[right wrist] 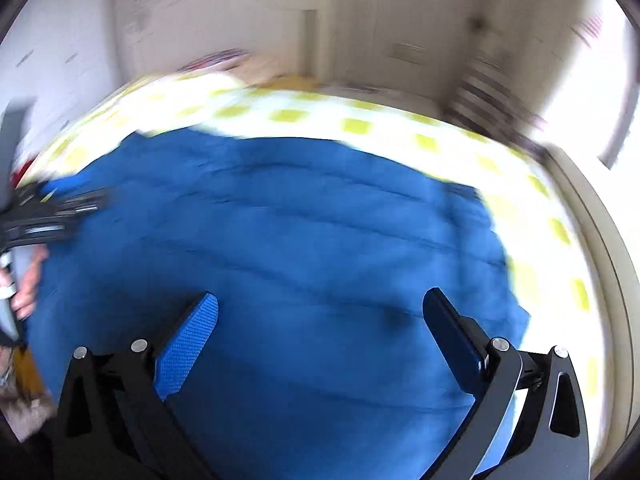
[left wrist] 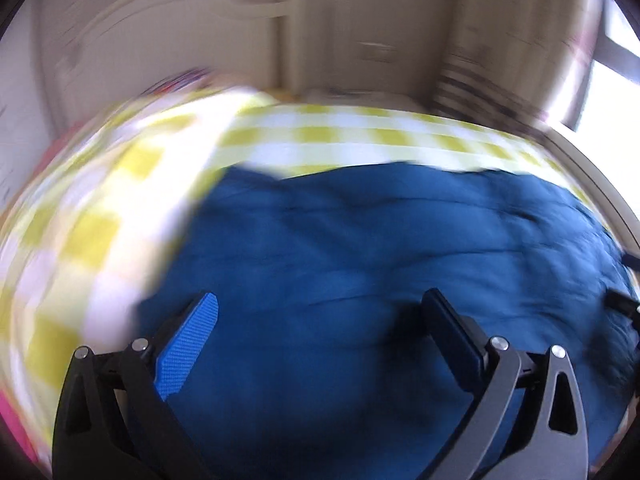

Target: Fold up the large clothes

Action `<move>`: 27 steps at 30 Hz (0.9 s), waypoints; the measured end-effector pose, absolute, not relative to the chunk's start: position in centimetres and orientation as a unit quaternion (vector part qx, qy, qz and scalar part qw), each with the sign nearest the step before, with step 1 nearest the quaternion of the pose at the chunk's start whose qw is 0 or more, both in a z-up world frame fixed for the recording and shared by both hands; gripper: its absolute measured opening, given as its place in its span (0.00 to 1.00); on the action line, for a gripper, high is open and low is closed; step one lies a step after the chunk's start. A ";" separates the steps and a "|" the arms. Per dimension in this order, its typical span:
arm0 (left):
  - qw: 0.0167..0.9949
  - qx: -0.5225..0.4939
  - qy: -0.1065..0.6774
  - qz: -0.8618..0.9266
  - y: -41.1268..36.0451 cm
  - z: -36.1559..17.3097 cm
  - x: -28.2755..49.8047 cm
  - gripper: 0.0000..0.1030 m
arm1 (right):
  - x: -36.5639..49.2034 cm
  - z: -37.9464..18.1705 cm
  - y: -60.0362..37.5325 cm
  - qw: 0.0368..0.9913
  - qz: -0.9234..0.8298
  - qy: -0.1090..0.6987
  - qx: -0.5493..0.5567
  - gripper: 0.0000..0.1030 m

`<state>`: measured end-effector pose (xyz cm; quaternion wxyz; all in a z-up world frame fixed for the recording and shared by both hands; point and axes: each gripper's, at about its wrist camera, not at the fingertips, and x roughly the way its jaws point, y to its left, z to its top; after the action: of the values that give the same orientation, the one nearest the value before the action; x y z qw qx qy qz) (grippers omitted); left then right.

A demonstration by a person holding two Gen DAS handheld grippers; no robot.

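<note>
A large blue garment [left wrist: 360,248] lies spread on a bed with a yellow-and-white checked sheet [left wrist: 320,136]. In the left wrist view my left gripper [left wrist: 320,300] is open and empty above the garment's near part. In the right wrist view the garment [right wrist: 280,232] fills the middle and my right gripper [right wrist: 320,300] is open and empty above it. The left gripper [right wrist: 52,212] and the hand holding it show at the left edge of the right wrist view, at the garment's left side. Both views are motion-blurred.
A cream headboard [left wrist: 168,32] and wall stand behind the bed. A bright window [left wrist: 608,92] is at the right. The bed's cream frame edge [right wrist: 600,240] runs down the right. Something pink [left wrist: 12,420] lies at the left edge.
</note>
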<state>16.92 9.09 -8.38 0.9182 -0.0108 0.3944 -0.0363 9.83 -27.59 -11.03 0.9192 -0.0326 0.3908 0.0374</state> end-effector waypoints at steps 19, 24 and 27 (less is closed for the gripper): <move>0.918 0.040 0.365 -0.150 3.4 -6.1 8.8 0.98 | 3.0 -9.7 -19.1 0.914 0.161 0.349 -0.133 0.95; 0.916 0.119 0.362 -0.126 0.2 -9.7 8.9 0.98 | 4.2 -13.3 -17.8 0.901 0.163 0.373 -0.152 0.96; 0.910 0.105 0.376 -0.141 0.8 -9.4 9.1 0.98 | 4.1 -13.2 -17.7 0.899 0.163 0.375 -0.156 0.95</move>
<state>9.14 0.75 -9.43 0.9099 0.1053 0.3757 -0.1406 4.10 -17.72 -13.18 0.8989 -0.1565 0.3754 0.1632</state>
